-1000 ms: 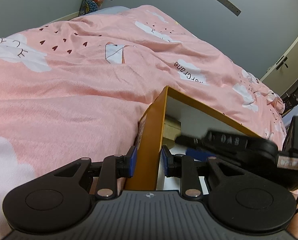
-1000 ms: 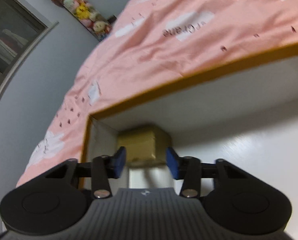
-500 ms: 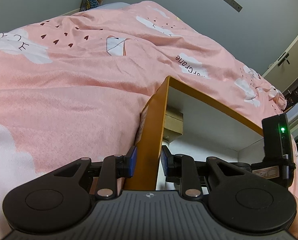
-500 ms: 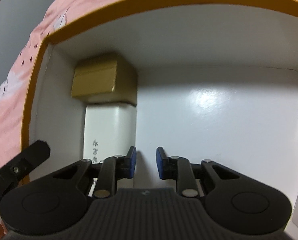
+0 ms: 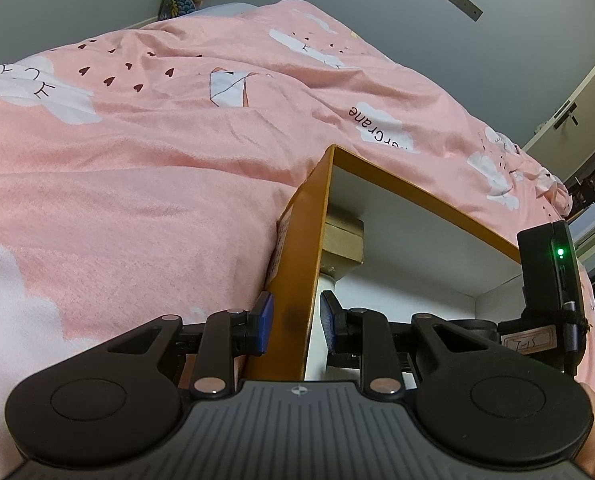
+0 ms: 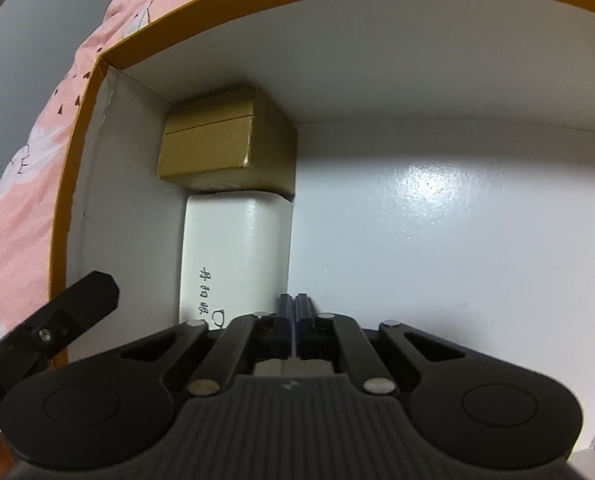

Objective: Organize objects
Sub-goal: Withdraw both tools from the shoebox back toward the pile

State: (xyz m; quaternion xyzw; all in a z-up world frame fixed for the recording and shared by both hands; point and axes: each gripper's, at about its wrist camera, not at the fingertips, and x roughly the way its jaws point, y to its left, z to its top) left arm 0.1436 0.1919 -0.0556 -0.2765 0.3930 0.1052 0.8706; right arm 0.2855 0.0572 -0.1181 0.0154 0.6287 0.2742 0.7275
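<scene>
A: Box (image 6: pixel 77 184)?
B: Orange outside, glossy white inside, on the pink duvet (image 5: pixel 137 184). Gold carton (image 6: pixel 217 148) in the far-left corner, white carton (image 6: pixel 233 248) touching it.
A: Tongs?
B: Left gripper (image 5: pixel 295 318) clamps the box wall. Right gripper (image 6: pixel 295 308) just closed, pads together, nothing between.
</scene>
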